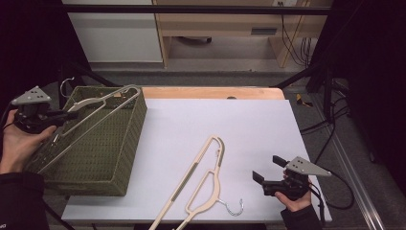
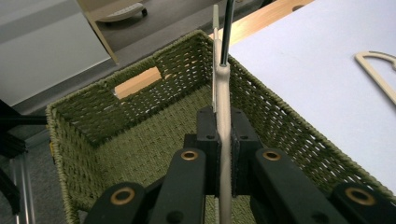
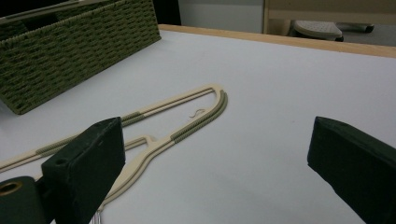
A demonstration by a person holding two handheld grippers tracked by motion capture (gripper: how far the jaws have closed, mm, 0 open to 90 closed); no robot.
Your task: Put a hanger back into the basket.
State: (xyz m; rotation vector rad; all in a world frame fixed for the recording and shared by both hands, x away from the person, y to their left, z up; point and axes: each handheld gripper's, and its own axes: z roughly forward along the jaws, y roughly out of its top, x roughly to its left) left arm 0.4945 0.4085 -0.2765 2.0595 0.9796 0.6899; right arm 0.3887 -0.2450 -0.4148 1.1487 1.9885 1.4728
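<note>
A beige clothes hanger (image 1: 98, 112) lies across the top of a green woven basket (image 1: 103, 158) at the table's left. My left gripper (image 1: 63, 115) is shut on that hanger near its neck; in the left gripper view the hanger (image 2: 223, 93) runs upright between the two pads over the basket (image 2: 140, 135). A second beige hanger (image 1: 203, 179) with a metal hook (image 1: 234, 208) lies flat on the white table near the front edge. My right gripper (image 1: 267, 171) is open, held just right of it; in the right gripper view this hanger (image 3: 187, 116) lies ahead, left of centre.
The white sheet (image 1: 239, 129) covers a wooden table (image 1: 210, 92). The basket's corner (image 3: 70, 56) sits at the upper left of the right gripper view. Cables (image 1: 330, 129) run on the floor past the right table edge. Furniture stands behind the table.
</note>
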